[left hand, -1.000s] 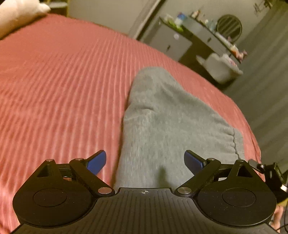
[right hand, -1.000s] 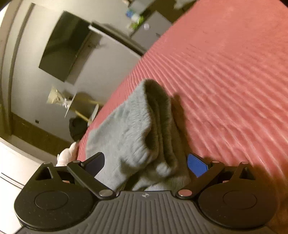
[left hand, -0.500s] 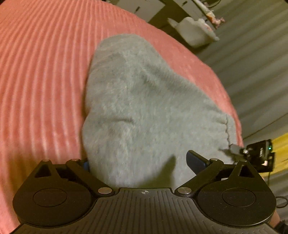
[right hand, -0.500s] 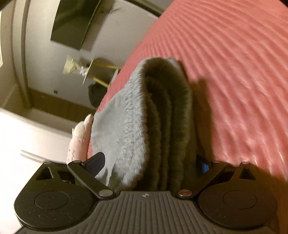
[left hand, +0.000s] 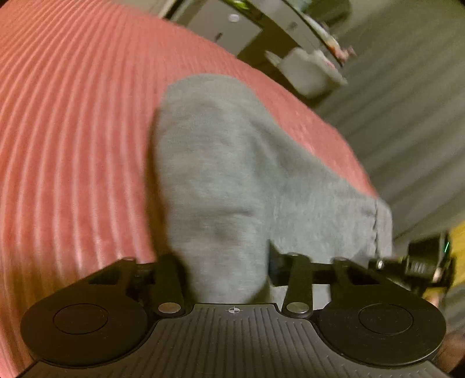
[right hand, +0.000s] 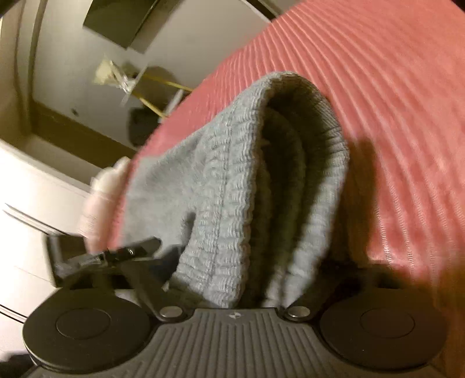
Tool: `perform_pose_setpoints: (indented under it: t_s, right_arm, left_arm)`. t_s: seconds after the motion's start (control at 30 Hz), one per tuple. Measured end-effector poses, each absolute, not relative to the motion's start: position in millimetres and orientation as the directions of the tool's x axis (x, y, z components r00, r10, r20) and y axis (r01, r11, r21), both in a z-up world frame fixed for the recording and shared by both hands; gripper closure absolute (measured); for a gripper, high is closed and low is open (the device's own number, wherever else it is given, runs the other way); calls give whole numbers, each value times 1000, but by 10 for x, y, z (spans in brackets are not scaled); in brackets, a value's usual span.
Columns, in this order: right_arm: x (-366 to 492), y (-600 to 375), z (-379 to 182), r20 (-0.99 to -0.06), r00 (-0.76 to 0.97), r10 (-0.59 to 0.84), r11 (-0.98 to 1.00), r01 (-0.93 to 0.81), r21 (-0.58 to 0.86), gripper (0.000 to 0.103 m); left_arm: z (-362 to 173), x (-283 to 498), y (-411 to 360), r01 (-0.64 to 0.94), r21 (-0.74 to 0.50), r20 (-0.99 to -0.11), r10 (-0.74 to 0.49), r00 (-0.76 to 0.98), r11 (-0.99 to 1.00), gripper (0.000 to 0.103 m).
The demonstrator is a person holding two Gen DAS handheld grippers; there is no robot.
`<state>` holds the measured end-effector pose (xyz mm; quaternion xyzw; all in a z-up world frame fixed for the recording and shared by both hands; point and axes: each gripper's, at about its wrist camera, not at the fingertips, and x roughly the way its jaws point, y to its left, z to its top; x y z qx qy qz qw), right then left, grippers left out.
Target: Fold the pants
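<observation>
Where the gray pants (left hand: 232, 162) lie folded on the red ribbed bedspread (left hand: 72, 139), they run from the near edge of the bed out toward its far side, close to the bed's right edge in the left wrist view. In that view the near end of the cloth is bunched into a ridge between the two fingers of the left tool (left hand: 223, 267), whose jaws have just been closing and now stand narrow, pinching that ridge. To the right of it the hem with its stitched seam (left hand: 375, 221) lies flat at the bed's edge, and the tip of the other tool (left hand: 418, 261) shows just beyond it, blurred.

In the right wrist view the ribbed waistband (right hand: 232, 203) is stacked in several layers, standing on edge, with dark gaps between the folds. The right tool (right hand: 250, 261) has the stack between its fingers; its jaws have just been closing, and they sit against the outer layers, gripping the thick bundle at a middling width.

Beyond the bed's far right corner in the left wrist view stand a cabinet (left hand: 221, 26) and a white basket (left hand: 308, 69). In the right wrist view a pale wall (right hand: 174, 43) rises past the bed.
</observation>
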<state>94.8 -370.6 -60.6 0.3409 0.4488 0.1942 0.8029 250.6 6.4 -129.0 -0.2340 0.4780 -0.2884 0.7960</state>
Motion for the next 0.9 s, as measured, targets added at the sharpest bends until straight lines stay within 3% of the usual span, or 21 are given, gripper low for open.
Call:
perform_pose_setpoints:
  t_s: [0.17, 0.43, 0.47, 0.5, 0.57, 0.6, 0.63, 0.73, 0.83, 0.9]
  right_arm:
    - [867, -3619, -426, -575, 568, 589, 712, -27, 702, 44]
    - [1056, -3648, 81, -498, 666, 555, 733, -109, 672, 47]
    - [1112, -3678, 113, -492, 675, 550, 732, -105, 673, 47]
    - [1168, -3694, 129, -494, 677, 547, 733, -102, 672, 45]
    - [1247, -3755, 155, -542, 697, 470, 786, -50, 617, 34]
    - [1242, -3811, 154, -571, 723, 388, 814, 22, 581, 23]
    - [1218, -3867, 157, -593, 748, 296, 836, 97, 540, 18]
    - [971, -3921, 215, -566, 811, 146, 875, 161, 456, 17]
    - [746, -3633, 300, -482, 866, 131, 918, 78, 388, 30]
    - [679, -3378, 320, -449, 881, 146, 940, 19, 342, 57]
  left_arm:
    - [-1107, 2417, -34, 267, -599, -632, -651, 421, 755, 71]
    - [-592, 2623, -64, 298, -598, -557, -653, 513, 744, 71]
    - [-555, 2659, -77, 302, -572, -565, -633, 530, 763, 67]
    - [-532, 2693, -82, 283, -525, -594, -584, 553, 803, 53]
    - [-527, 2736, -63, 147, -373, -678, -377, 631, 916, 32]
    - [-529, 2725, -21, 58, -281, -698, -245, 673, 958, 32]
    - [-533, 2698, 10, 11, -206, -698, -155, 700, 978, 32]
    - [-560, 2580, 32, 26, -193, -695, -155, 702, 981, 26]
    - [-570, 2477, -184, 79, -234, -678, -222, 701, 969, 22]
    - [-577, 2388, -381, 147, -227, -667, -263, 697, 963, 16]
